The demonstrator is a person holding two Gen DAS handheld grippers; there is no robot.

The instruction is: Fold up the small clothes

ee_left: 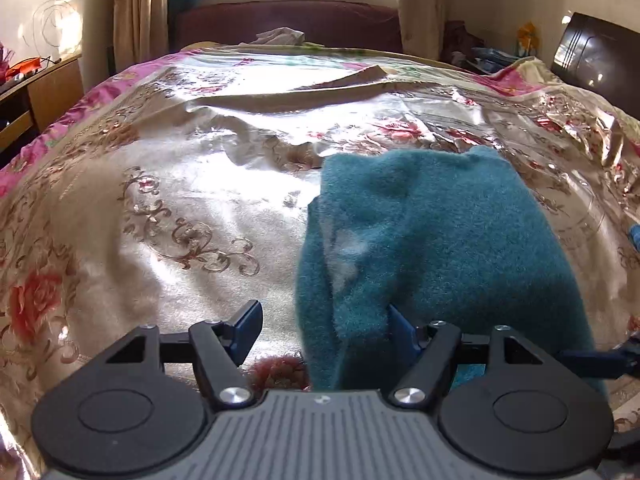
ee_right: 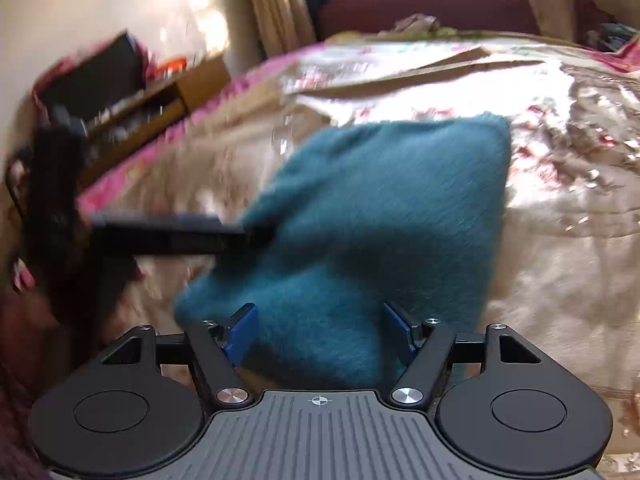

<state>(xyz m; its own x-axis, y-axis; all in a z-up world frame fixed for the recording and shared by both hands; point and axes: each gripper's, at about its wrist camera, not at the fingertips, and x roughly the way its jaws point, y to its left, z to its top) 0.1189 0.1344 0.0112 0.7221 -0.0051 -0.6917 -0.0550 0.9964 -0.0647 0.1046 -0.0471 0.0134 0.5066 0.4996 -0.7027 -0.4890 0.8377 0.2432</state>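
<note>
Fuzzy, matt teal knit garment (ee_left: pixel 440 240) lies on a glossy satin floral bedspread (ee_left: pixel 180 184); the left gripper (ee_left: pixel 320 330) has matt black plastic arms, blue pads

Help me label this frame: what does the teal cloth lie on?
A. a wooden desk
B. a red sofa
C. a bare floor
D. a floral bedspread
D: the cloth rests on the shiny bedspread with rose and scroll patterns, which shows around it in both views.
</note>
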